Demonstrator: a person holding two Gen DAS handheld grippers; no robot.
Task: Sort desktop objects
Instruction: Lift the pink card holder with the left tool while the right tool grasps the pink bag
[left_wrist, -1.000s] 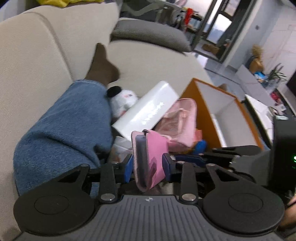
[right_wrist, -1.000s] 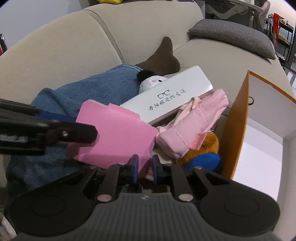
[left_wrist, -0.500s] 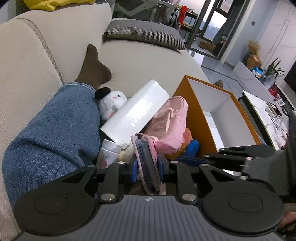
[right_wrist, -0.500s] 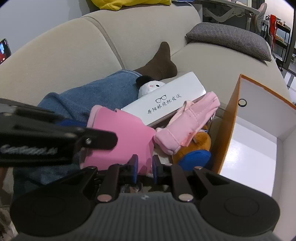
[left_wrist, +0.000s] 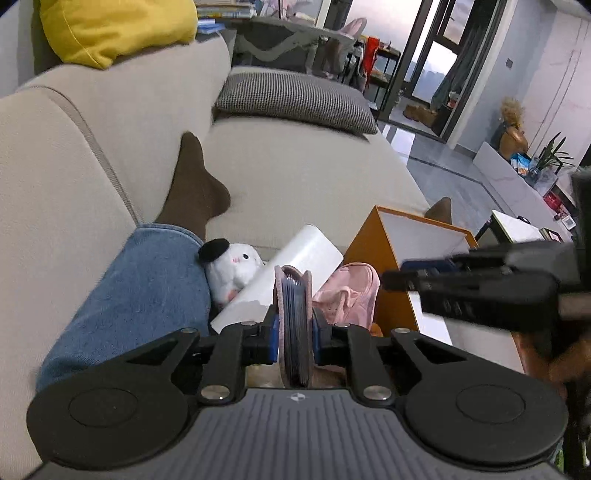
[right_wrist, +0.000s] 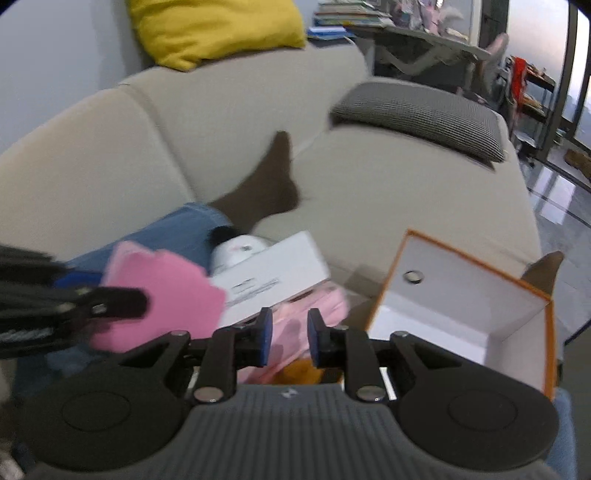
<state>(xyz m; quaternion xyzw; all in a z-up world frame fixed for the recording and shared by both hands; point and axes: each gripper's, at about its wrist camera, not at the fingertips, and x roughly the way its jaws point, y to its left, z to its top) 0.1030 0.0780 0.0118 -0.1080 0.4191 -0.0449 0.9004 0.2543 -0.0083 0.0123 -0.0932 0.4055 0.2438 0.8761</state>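
Between the left hand-held gripper's (left_wrist: 294, 328) closed pads stands the pink wallet (left_wrist: 294, 325), clamped.

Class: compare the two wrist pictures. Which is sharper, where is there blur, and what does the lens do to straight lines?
Left wrist view: mostly sharp; the pink wallet in the left gripper is crisp, the right gripper smeared. Right wrist view: motion-blurred overall, the white box's print unreadable. Both: fisheye bending at the edges, dark corners.
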